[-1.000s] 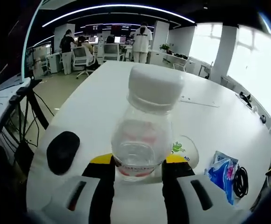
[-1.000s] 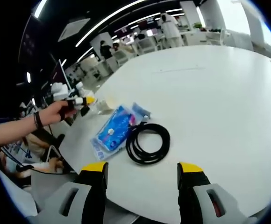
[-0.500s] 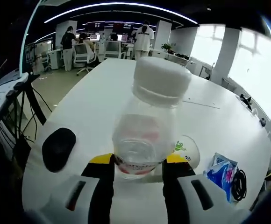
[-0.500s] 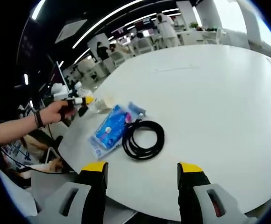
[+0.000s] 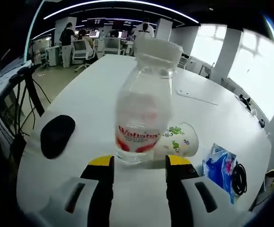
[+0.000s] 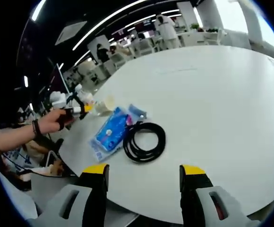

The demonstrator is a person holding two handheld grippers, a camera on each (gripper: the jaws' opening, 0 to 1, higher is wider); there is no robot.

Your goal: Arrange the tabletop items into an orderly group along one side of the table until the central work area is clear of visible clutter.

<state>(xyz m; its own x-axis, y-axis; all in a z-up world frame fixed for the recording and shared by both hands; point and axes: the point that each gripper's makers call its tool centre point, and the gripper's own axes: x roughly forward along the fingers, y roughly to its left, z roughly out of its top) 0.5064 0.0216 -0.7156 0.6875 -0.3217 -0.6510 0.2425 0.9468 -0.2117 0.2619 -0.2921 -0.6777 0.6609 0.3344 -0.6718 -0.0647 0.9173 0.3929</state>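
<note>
Bottle standing, my jaws apart

Left gripper (image 5: 133, 163) open — the clear bottle (image 5: 141, 106), looking empty, stands free beyond it, beside a black mouse (image 5: 56, 135); right gripper (image 6: 144, 171) open, empty, facing a cable coil (image 6: 144, 141).

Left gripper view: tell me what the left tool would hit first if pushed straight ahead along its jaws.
The clear water bottle, most likely. It stands upright on the white table just past the open left tool, centred between its jaws. The paper cup lies behind it to the right, off that line. Depth is uncertain.
</note>
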